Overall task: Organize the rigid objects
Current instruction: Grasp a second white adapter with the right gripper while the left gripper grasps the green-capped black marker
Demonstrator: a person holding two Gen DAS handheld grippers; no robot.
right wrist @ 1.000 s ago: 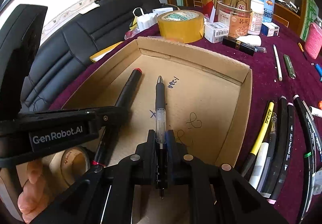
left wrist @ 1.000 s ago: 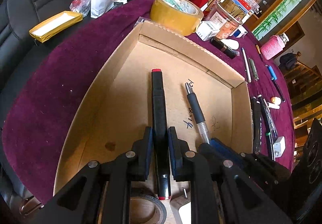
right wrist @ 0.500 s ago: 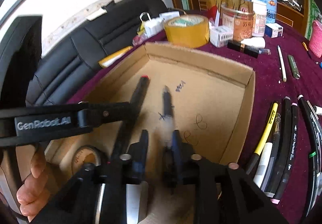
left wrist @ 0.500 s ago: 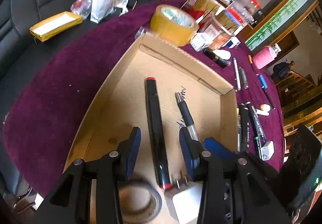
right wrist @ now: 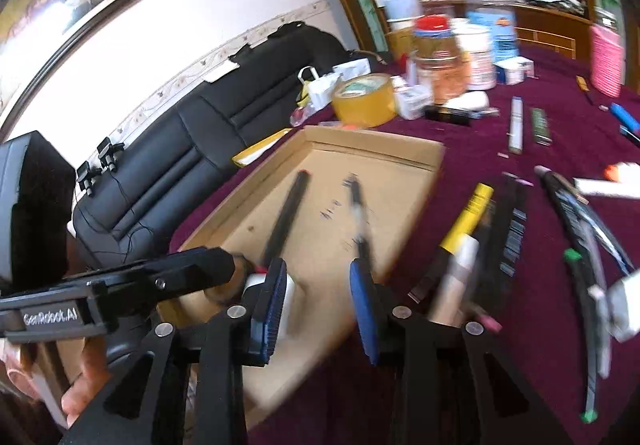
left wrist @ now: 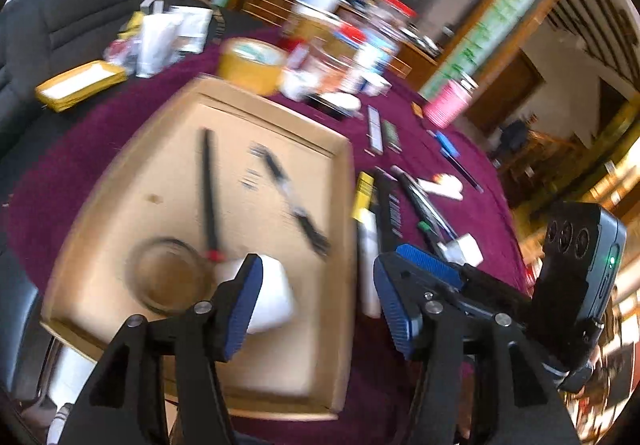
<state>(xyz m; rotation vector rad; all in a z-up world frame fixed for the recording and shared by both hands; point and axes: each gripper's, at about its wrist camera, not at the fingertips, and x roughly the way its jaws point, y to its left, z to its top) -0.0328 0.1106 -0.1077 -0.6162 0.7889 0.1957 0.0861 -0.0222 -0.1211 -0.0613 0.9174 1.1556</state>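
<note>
Motion blur smeared both views, leaving labels unreadable. A second before, each gripper had clamped a pen inside the shallow cardboard tray; now the black red-tipped marker and the grey clear-barrelled pen lay loose on its floor. The left gripper and the right gripper were opening, holding nothing, above the tray's near end.

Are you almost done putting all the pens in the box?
Not yet. The black marker and the pen already lie in the cardboard box. The left gripper and right gripper are opening, both empty. A row of pens waits on the purple cloth.
</note>
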